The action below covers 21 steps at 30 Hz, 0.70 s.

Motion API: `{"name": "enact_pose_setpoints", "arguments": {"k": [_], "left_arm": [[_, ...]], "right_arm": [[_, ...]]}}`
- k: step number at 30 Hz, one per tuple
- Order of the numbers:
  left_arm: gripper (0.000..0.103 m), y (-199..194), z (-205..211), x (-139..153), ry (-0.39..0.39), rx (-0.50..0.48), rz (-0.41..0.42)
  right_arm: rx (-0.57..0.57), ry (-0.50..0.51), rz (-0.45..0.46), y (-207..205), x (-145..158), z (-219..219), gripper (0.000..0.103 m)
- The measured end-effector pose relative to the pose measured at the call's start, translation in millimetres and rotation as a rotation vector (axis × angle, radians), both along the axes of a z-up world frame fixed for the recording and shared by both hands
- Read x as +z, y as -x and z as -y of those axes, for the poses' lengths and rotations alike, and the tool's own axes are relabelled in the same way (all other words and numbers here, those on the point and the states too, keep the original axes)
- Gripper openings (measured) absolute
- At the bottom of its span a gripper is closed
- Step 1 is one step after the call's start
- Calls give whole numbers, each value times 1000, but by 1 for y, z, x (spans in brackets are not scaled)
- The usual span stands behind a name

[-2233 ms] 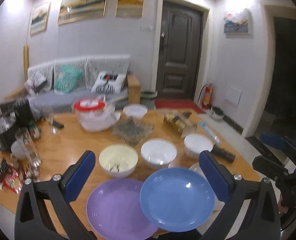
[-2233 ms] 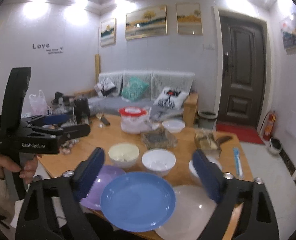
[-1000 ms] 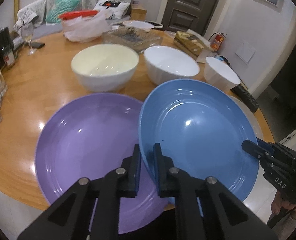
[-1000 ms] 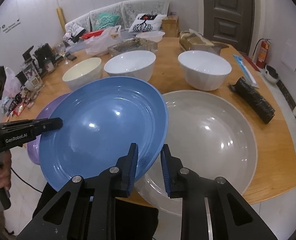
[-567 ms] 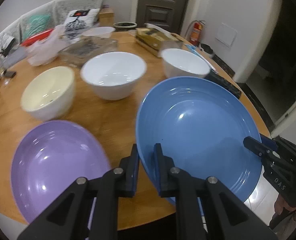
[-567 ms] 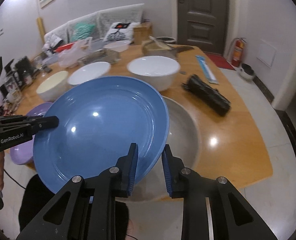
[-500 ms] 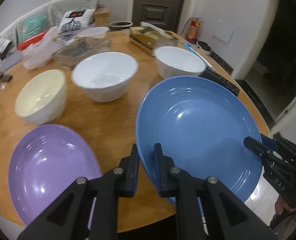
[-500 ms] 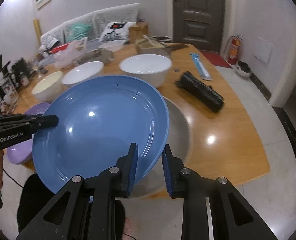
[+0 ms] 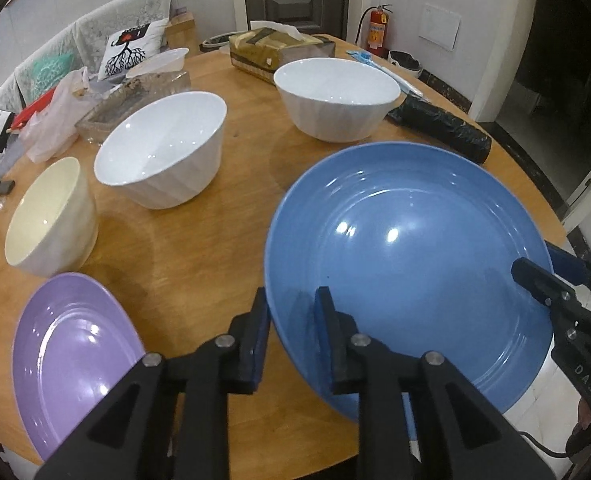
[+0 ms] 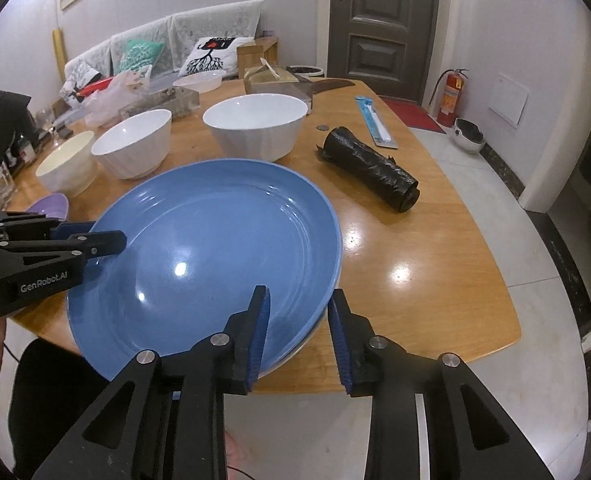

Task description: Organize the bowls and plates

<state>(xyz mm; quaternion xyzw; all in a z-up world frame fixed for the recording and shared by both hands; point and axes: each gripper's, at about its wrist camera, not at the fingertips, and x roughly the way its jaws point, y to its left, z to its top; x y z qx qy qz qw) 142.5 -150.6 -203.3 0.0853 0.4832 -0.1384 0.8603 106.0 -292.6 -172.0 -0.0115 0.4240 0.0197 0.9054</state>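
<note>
A blue plate (image 9: 407, 256) (image 10: 211, 256) lies over a grey plate whose rim (image 10: 311, 334) peeks out beneath it at the table's near edge. My left gripper (image 9: 291, 312) straddles the blue plate's left rim, jaws slightly parted. My right gripper (image 10: 299, 320) straddles its right rim, jaws also slightly apart. A purple plate (image 9: 71, 364) (image 10: 49, 204) lies to the left. A cream bowl (image 9: 51, 220) (image 10: 65, 162) and two white bowls (image 9: 167, 152) (image 9: 335, 94) (image 10: 133, 144) (image 10: 255, 124) stand behind.
A black rolled bag (image 9: 439, 130) (image 10: 369, 168) lies right of the bowls. A tissue box (image 9: 275, 52), a glass tray (image 9: 135, 100), a plastic bag (image 9: 55, 124) and a blue-white packet (image 10: 375, 122) sit further back on the wooden table (image 9: 199, 248) (image 10: 415, 248).
Both grippers carried the blue plate rightward, off the purple plate and down over the grey plate. Both jaws have since parted a little around its rim.
</note>
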Motion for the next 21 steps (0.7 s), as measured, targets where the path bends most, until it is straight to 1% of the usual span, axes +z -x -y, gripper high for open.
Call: {"name": "enact_pose_setpoints", "arguments": {"k": [1,3,4,6,10,12,14,15,18,20,21], "left_arm": [[20,-1,2,0,-3,-1,0],[25,-2,4,-1,-6,-6,1],[26,-2,4,-1,-5,-8,-1],[29,-4,6,-2,-10,-12,-2],[30,-2,6,-1,-8,-16,0],[30,0,0,4,21,-7,4],[32,3,-10,13,61,7,15],[35,5,-15,17,76,13,21],[38,12,-40,35,125,48,54],[39,16,-62,45,148,81,72],[43,18,-77,50,160,107,81]], "right_arm": [[-3,10,-4,-1,-1,-1,27],[-8,33,-7,-1,-4,-2,27],[-7,40,-6,-1,-4,-2,27],[-8,41,-7,-1,-4,-3,27],[-12,68,-1,0,-1,-4,31],[-21,90,9,1,2,-4,33],[-26,86,20,2,9,-4,33],[-22,71,27,3,13,-5,33],[11,39,52,4,28,-17,33],[55,11,67,4,38,-32,34],[82,-13,72,4,43,-41,35]]}}
